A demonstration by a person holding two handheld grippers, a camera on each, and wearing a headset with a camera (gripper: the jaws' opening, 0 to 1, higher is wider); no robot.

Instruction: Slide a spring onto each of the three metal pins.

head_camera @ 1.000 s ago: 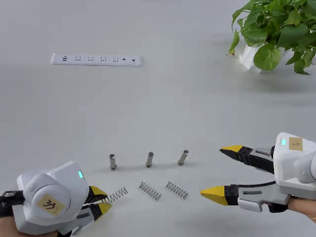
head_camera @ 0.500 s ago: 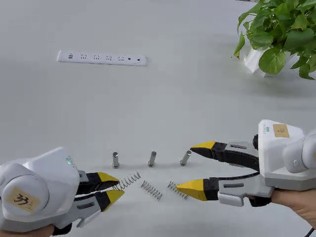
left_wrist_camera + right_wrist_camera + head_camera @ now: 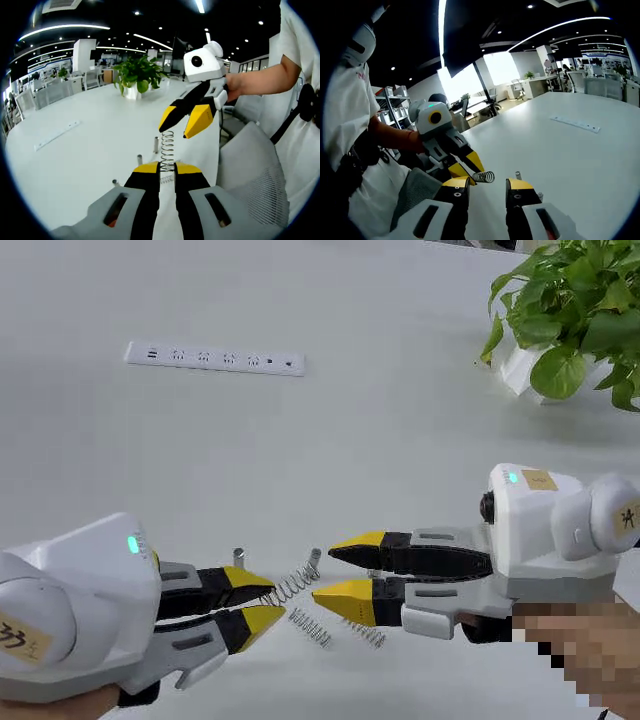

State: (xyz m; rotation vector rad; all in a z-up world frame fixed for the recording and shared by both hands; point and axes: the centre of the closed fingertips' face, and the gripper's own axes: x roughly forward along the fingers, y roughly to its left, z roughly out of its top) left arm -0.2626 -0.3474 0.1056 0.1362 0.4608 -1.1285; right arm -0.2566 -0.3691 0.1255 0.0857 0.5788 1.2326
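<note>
White surface (image 3: 400, 440), power strip (image 3: 214, 358) far back. I see left tool (image 3: 265, 602) clenched on spring (image 3: 290, 585), held off surface toward right tool (image 3: 335, 575), whose jaws stand apart. Left gripper view: three pins (image 3: 156, 144) upright. Head view: two spare springs (image 3: 308, 627) flat beneath tools.

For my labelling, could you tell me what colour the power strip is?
White; the power strip shows best in head view.

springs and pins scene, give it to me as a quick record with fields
left gripper: shut on one end of a spring
right gripper: open, tips close to that spring's free end
loose springs: two, lying on the table
pins: three, upright, no spring on any
also: power strip, plant
</note>
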